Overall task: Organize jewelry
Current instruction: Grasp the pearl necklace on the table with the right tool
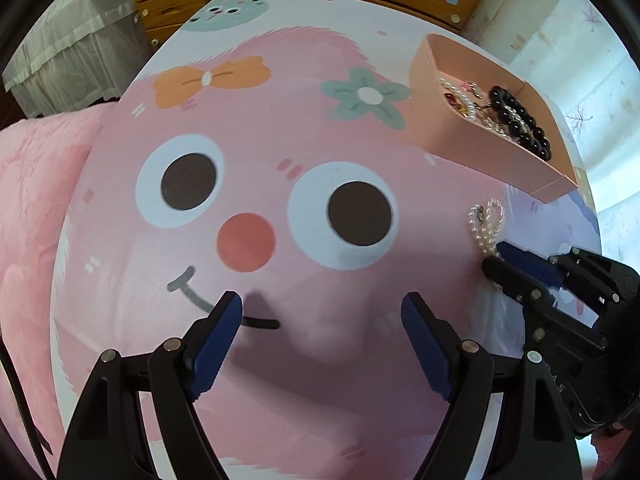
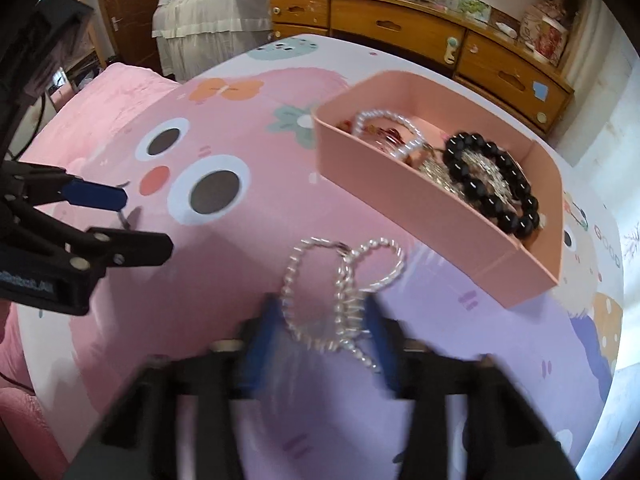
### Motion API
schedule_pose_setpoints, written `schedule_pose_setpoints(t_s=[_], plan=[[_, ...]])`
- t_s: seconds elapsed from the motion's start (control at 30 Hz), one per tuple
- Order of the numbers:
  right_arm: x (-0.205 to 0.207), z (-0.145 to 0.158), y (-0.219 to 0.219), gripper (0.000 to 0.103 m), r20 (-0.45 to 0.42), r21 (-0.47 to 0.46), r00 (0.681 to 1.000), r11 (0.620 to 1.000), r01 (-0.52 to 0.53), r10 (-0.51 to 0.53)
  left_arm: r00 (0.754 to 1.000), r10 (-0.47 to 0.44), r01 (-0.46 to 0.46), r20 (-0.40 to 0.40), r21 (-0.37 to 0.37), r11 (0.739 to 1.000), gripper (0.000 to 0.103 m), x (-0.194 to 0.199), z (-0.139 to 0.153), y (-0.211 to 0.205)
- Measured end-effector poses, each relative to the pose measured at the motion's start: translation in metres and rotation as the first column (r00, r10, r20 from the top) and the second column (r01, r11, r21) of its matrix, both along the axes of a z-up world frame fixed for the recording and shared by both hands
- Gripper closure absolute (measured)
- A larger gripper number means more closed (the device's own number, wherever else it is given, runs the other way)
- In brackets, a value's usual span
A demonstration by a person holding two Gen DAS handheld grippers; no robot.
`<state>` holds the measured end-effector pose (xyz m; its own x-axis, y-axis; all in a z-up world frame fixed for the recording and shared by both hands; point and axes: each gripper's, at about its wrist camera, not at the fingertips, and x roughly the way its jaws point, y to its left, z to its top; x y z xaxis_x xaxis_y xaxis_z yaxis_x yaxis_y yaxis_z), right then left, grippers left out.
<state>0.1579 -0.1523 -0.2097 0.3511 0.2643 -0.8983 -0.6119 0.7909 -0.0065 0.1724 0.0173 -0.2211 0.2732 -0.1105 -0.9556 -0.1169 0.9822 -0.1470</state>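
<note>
We saw the right hand-held gripper with its fingers either side of a pearl bracelet on the desk; blur hid whether they pinched it. The left hand-held gripper hung apart and empty, left of the bracelet. A pink tray of jewelry sat just beyond, far right.

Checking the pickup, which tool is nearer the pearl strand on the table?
Right. The right tool straddles the pearl strand; the left tool hangs open over bare table, off to its side.
</note>
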Motion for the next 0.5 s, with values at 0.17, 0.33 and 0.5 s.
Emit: schedule_pose_setpoints(t_s=[0.17, 0.33, 0.5], plan=[[0.0, 0.0, 0.009, 0.095, 0.003, -0.009, 1.0, 1.0, 0.015, -0.015, 1.0, 0.004, -0.004, 0.011, -0.014, 1.0, 0.023, -0.002, 0.002, 0.017], [0.005, 0.002, 0.011, 0.097, -0.05, 0.015, 0.995, 0.996, 0.086, -0.086, 1.0, -0.011, 0.012, 0.017, -0.015, 1.0, 0.023, 0.002, 0.003, 0.029], [0.009, 0.011, 0.018, 0.099, -0.129, 0.102, 0.98, 0.981, 0.163, -0.149, 0.999, -0.036, 0.036, 0.005, -0.025, 0.999, 0.023, 0.007, 0.003, 0.039]])
